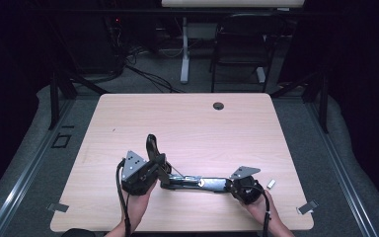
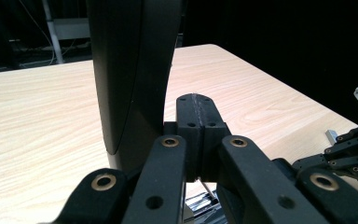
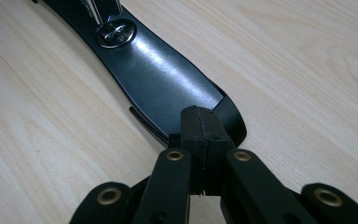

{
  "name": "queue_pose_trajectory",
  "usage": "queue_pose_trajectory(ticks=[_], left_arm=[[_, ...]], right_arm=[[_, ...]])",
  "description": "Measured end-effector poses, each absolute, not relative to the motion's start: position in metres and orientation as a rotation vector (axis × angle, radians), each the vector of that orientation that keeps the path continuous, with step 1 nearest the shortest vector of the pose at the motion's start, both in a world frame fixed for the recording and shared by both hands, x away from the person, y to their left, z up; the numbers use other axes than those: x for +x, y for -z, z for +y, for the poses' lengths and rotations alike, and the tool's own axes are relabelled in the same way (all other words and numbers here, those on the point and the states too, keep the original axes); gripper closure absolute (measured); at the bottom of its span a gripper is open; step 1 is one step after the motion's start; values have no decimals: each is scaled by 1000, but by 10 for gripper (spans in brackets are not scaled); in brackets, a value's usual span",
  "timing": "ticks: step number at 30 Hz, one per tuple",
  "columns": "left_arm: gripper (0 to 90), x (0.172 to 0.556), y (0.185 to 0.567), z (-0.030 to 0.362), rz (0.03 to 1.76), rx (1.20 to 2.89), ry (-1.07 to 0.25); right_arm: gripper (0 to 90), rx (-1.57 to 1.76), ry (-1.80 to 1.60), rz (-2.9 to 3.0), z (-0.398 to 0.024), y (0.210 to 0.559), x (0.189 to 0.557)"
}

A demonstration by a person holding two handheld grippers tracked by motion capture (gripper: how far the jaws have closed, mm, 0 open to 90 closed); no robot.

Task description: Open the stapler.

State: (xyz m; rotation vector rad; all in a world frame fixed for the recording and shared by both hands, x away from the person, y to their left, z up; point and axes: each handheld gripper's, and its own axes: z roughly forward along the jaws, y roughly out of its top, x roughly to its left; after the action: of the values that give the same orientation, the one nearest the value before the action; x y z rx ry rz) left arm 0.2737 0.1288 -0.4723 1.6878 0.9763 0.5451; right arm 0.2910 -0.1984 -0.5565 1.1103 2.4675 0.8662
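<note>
A long black hinged tool [image 1: 197,182] lies near the table's front edge, one arm flat and one curved arm [image 1: 152,145] raised. My left gripper [image 1: 162,167] is at its left end. Its jaws are shut pad to pad, just right of the upright arm [image 2: 130,70]. My right gripper [image 1: 230,185] is at the tool's other end, also shut, tips over the rounded end of the flat black arm [image 3: 163,74]. A silver rivet [image 3: 115,32] shows farther along it. I cannot tell whether either gripper pinches a thin part.
A small pale metal piece [image 1: 271,183] lies on the wooden table [image 1: 187,123] right of my right hand. A cable hole [image 1: 218,105] sits near the far edge. Metal clips [image 1: 58,207] [image 1: 307,208] mark the front corners. A chair [image 1: 242,44] stands beyond the table.
</note>
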Motion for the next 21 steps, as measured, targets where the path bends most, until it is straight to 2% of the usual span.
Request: queue_pose_trajectory(ticks=[6,8,13,18,21], left_arm=[[900,273,473,130,989,1679,-555],[900,275,473,133,1034,1656,-569],[900,284,476,155,1153,1588,-511],[900,284,476,156,1158,1592,-519],[900,285,476,156,1157,1612,-515]], right_arm=[[900,1113,-863,2462,-199,557,291],[900,1113,-864,2465,-200,557,292],[900,1096,-839,2465,-199,557,291],[900,1077,-672,2455,-202,565,293],[900,1114,-718,2464,-205,565,295]])
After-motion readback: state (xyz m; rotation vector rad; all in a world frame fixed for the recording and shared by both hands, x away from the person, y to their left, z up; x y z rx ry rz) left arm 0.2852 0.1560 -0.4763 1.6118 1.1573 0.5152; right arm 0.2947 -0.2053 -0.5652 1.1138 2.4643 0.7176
